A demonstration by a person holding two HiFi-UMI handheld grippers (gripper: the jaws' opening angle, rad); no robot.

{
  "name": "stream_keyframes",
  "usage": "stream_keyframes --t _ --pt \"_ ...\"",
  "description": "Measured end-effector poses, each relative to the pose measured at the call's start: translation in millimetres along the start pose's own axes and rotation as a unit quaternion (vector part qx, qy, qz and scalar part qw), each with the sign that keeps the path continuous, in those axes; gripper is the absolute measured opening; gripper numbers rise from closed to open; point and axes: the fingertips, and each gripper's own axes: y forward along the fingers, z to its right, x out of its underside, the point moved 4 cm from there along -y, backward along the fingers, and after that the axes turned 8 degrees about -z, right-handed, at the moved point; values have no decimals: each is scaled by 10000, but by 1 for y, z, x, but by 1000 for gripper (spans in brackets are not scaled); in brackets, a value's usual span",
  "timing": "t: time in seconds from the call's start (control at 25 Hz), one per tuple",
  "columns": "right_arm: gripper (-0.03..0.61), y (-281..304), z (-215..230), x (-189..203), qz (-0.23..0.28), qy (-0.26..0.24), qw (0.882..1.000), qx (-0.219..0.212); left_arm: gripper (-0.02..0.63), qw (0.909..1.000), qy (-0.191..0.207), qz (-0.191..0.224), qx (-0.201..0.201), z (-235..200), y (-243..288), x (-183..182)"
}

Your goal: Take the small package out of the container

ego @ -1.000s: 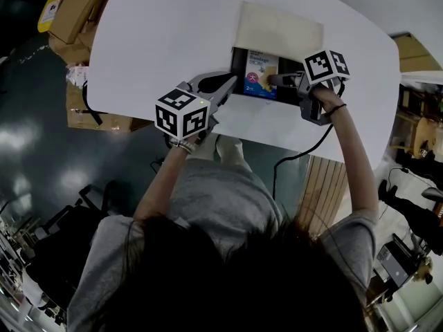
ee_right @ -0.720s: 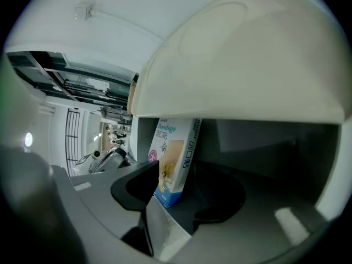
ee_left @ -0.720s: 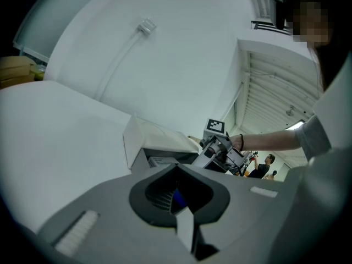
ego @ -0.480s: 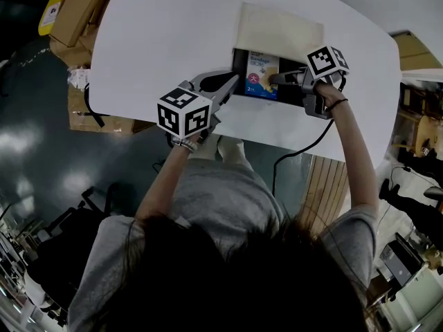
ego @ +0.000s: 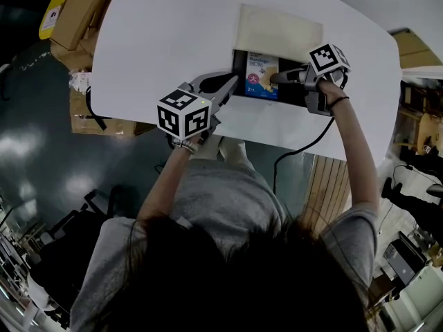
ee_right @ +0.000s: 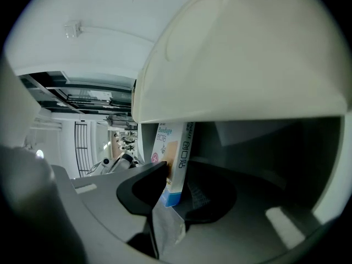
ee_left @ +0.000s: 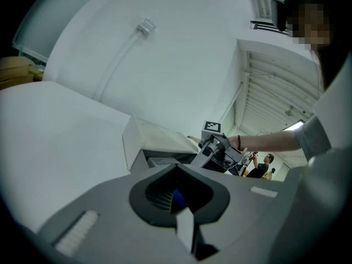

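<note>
White oval table (ego: 173, 33) bears a dark open-topped rectangular container (ego: 294, 94) near its front edge, right of centre. A pale flat lid (ego: 280, 26) adjoins the container's rear edge. A small printed cardboard package (ego: 262, 75) stands inside, toward the left wall. Brown cardboard boxes (ego: 73, 9) sit on the floor beyond the table's left end.

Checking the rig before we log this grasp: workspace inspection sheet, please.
Surface: white table, holds only the container.
Job's things: container, lid open; package upright inside.
Clutter: nothing seen on the table.
Grippers: left gripper jaws together at container's left side; right gripper jaws have just been closing, package between them.
Cables: black cable hangs off table's near edge.
Surroundings: cardboard boxes on dark floor.
</note>
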Motion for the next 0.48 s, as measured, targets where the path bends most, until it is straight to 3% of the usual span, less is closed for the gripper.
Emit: stream_keyframes --t 0.48 --pt "118 -3 -12 6 132 248 9989 -387 -4 10000 55 58 14 1 -5 -7"
